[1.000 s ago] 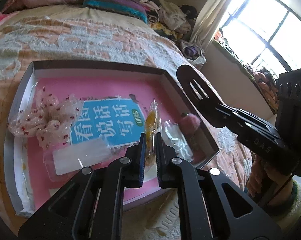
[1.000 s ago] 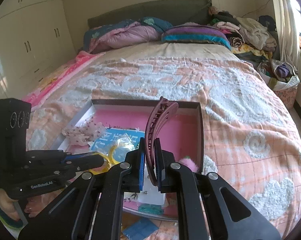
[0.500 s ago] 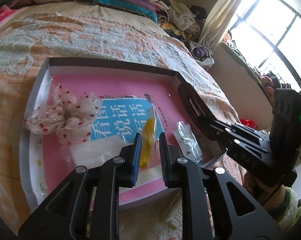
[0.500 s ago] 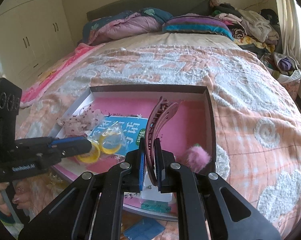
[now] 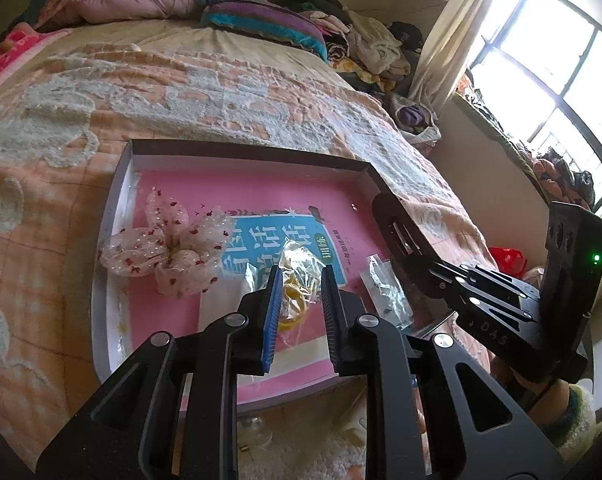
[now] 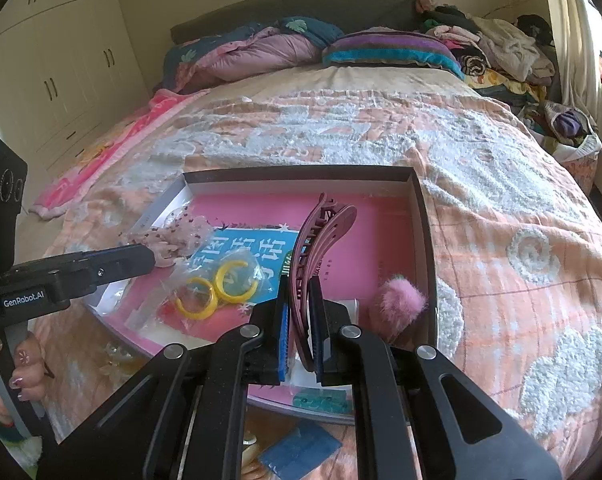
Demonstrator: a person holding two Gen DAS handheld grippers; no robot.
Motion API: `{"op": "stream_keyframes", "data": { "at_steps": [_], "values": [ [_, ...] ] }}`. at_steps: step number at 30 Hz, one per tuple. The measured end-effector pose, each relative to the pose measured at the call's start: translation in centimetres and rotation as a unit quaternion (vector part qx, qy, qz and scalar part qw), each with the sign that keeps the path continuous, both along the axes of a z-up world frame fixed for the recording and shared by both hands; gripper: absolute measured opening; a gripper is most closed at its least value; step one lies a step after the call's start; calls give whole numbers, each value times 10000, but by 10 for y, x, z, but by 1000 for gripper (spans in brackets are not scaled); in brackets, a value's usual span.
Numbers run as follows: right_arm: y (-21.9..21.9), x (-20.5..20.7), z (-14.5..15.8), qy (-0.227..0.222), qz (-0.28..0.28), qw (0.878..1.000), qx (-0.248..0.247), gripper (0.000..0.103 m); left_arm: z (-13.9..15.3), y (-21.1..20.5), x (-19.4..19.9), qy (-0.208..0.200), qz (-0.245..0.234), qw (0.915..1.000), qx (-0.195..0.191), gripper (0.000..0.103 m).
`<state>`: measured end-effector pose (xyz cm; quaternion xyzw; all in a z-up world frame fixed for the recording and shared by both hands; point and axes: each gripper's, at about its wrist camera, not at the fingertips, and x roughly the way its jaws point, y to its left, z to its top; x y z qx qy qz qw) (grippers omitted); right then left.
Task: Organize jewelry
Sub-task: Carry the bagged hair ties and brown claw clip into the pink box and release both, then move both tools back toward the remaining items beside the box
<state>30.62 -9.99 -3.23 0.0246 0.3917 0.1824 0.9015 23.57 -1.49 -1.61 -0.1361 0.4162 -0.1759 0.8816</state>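
A shallow box (image 5: 245, 150) (image 6: 425, 248) with a pink book inside lies on the bed. My left gripper (image 5: 299, 294) is open just above a clear bag of yellow hoop earrings (image 5: 297, 280) (image 6: 217, 286), which lies on the book. My right gripper (image 6: 299, 320) is shut on a dark pink hair clip (image 6: 321, 240) and holds it upright over the box; it shows at the right in the left wrist view (image 5: 397, 224). A spotted fabric scrunchie (image 5: 169, 252), a small clear bag (image 5: 385, 292) and a pink pompom (image 6: 401, 300) also lie in the box.
The bed has an orange and white blanket (image 6: 501, 208). Pillows and piled clothes (image 6: 481, 44) are at the head. White wardrobes (image 6: 53, 60) stand at the left, a window (image 5: 553, 52) at the right. Small items, among them a blue card (image 6: 301, 448), lie below the box's near edge.
My left gripper has opened and let go of the earring bag, which now lies flat on the book. My right gripper still holds the hair clip.
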Motion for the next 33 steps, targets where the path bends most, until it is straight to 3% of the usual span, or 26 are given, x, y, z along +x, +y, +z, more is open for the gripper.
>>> {"op": "stream_keyframes", "data": {
  "at_steps": [9,13,15,17,19,25,29,33],
  "values": [
    [-7,-12,18,-83,-96,9999,38,9,4,2,-5,-54,15,10000,-6,17],
    [-10,-20,27,-131,-149,9997,107,24,6,3,-8,-67,47,10000,7,18],
    [-11,-26,31,-158,-155,9997,140,28,7,4,-11,-69,73,9999,35,24],
    [-12,-31,35,-194,-189,9995,179,40,9,4,-14,-78,79,9999,52,31],
    [-16,-37,40,-273,-271,9989,262,59,11,4,-16,-113,87,9998,104,36],
    [-21,-51,58,-422,-366,9980,296,81,21,5,-28,-202,173,9995,152,63],
    [-25,-65,71,-545,-367,9976,236,89,36,3,-36,-338,260,9988,250,84],
    [-28,-78,81,-723,-342,9967,153,92,52,1,-47,-483,370,9978,258,93]
  ]
}}
